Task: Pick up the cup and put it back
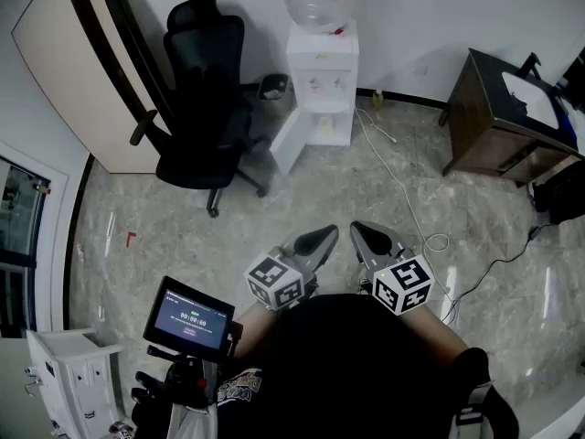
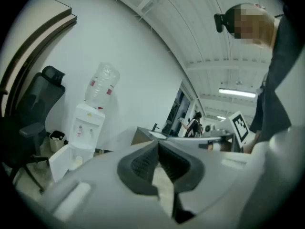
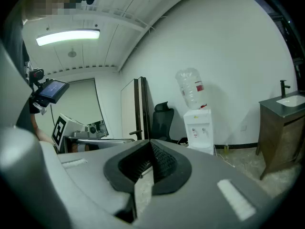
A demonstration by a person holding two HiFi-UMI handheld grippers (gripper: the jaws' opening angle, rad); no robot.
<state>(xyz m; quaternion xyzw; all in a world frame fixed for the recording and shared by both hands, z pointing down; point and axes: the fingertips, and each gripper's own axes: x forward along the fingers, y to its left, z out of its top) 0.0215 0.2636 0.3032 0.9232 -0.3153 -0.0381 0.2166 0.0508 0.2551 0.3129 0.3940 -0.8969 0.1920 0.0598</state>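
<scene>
No cup shows clearly in any view. A white water dispenser [image 1: 322, 80] with an upturned bottle stands against the far wall, its lower door swung open. It also shows in the left gripper view, water dispenser [image 2: 86, 128], and in the right gripper view, water dispenser [image 3: 199, 128]. My left gripper [image 1: 320, 239] and right gripper [image 1: 364, 236] are held side by side in front of the person's body, well short of the dispenser. Both point toward it over the marble floor. The left gripper [image 2: 158, 144] is shut with nothing between its pads. The right gripper [image 3: 150, 143] is shut and empty too.
A black office chair [image 1: 203, 90] stands left of the dispenser, with a small bin [image 1: 272, 85] between them. A dark cabinet with a sink [image 1: 503, 122] is at the right. A white cable [image 1: 411, 208] runs across the floor. A small monitor [image 1: 190, 316] and a white unit [image 1: 73, 373] sit near left.
</scene>
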